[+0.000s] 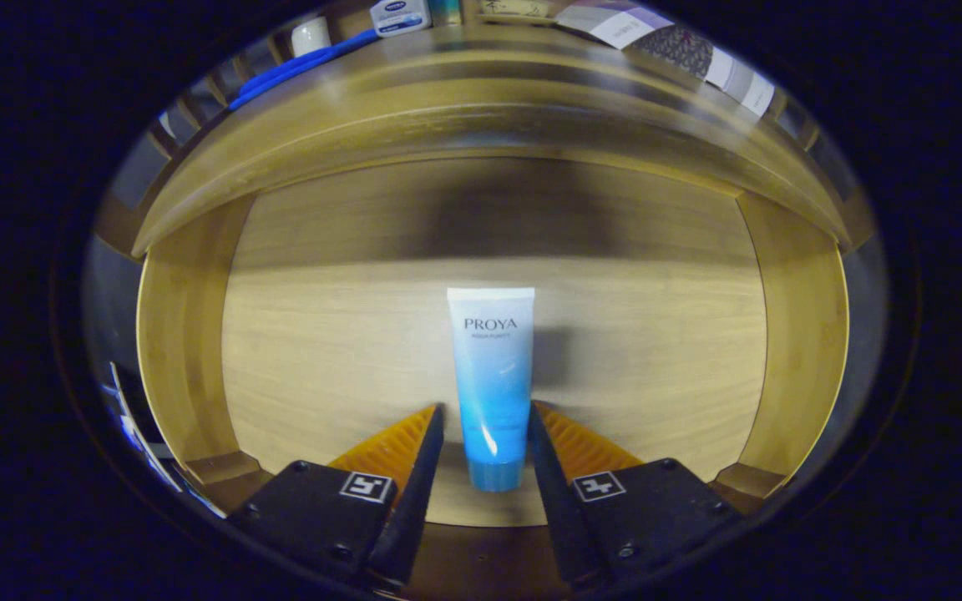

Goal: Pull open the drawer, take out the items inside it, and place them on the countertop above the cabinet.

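Wooden drawer (322, 351) pulled open, seen from above; pale floor, low side walls, cabinet front arching over its far end. One item on the floor: a blue-and-white tube (491, 384), lying lengthwise, flat crimped end toward the cabinet, cap toward the gripper.

Gripper (488, 426) low over the tube. Fingers apart, one on each side of the tube's lower half, tips close to its sides. Whether either pad touches the tube, cannot tell.

Step in hand, by my reading: taking the item out; drawer-opening looks done. Next move calls for the fingers to come together on the tube, then a lift clear of the drawer walls and up to the tabletop (481, 50) above.

Tabletop seen edge-on past the tube; the things on it are cut off and hard to identify.
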